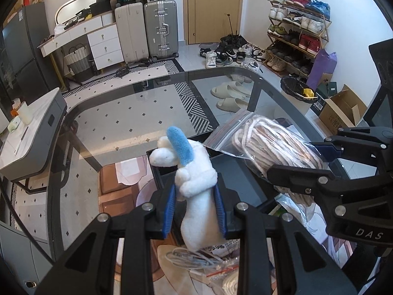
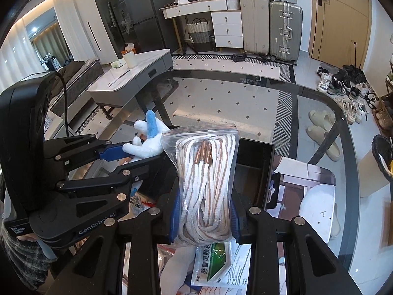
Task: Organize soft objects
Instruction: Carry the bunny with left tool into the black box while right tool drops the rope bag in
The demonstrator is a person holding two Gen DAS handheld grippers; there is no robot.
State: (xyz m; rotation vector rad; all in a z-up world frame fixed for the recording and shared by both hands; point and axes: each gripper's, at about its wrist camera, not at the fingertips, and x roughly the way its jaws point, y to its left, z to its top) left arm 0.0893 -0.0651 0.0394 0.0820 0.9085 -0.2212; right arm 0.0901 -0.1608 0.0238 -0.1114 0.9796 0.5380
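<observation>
Gripping plush toy (image 1: 196, 179) left, bagged rope (image 2: 208, 184) right; green packet (image 2: 216, 260) right view only

This is somebody's lived-in home entryway: a tiered wooden shoe rack (image 1: 298, 32) crammed with sneakers, upright hard-shell suitcases (image 1: 159, 30) by a tan wooden door (image 1: 213, 9), and a white drawered dresser (image 2: 227, 28) past the glass-topped table (image 1: 118, 113).

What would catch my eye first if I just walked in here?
Probably the fluffy white plush toy with a blue ear, pinched in the left tool above the glass table. Beside it, the right tool grips a clear zip bag of white-and-tan striped laces.
</observation>
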